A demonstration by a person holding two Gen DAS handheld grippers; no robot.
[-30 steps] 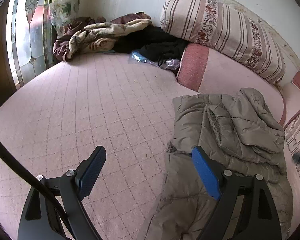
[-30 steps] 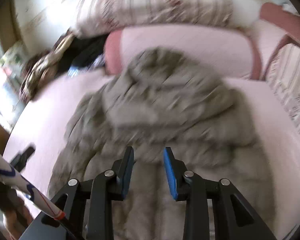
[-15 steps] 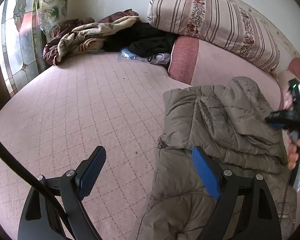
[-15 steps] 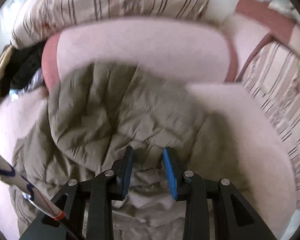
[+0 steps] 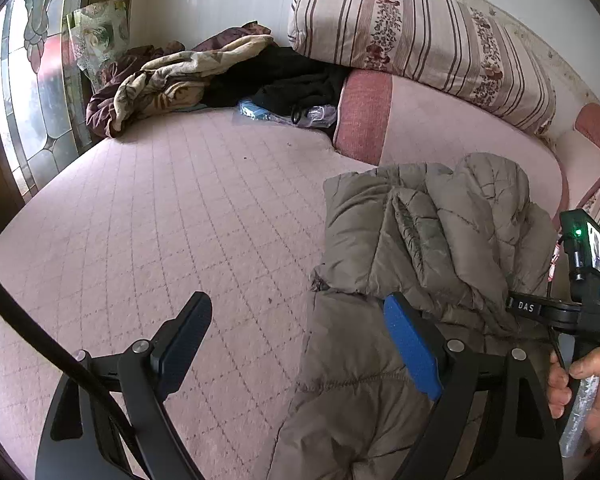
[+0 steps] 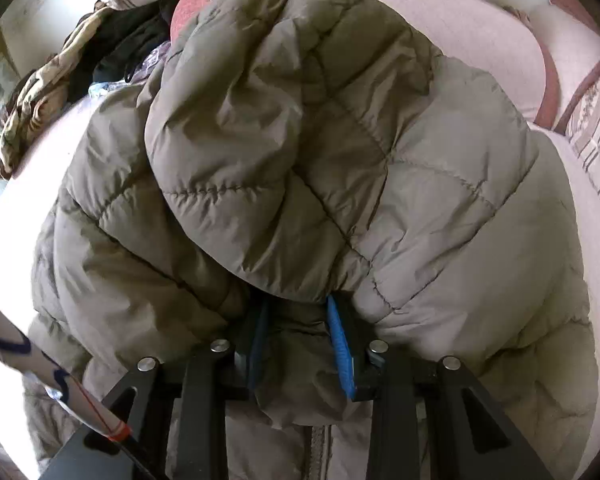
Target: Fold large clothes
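One olive-grey quilted puffer jacket (image 6: 332, 152) lies crumpled on the right side of the pink quilted bed (image 5: 160, 220), its far end against one pink bolster (image 5: 440, 128). Two claws show. The left claw (image 5: 300, 344) hangs wide with nothing between its pads, straddling the jacket's left edge. The right claw (image 6: 300, 344) stands narrow, its blue pads on either side of a jacket fold; whether they press it, I cannot tell. The bed's left half lies bare up to one heap of blankets (image 5: 172, 80).
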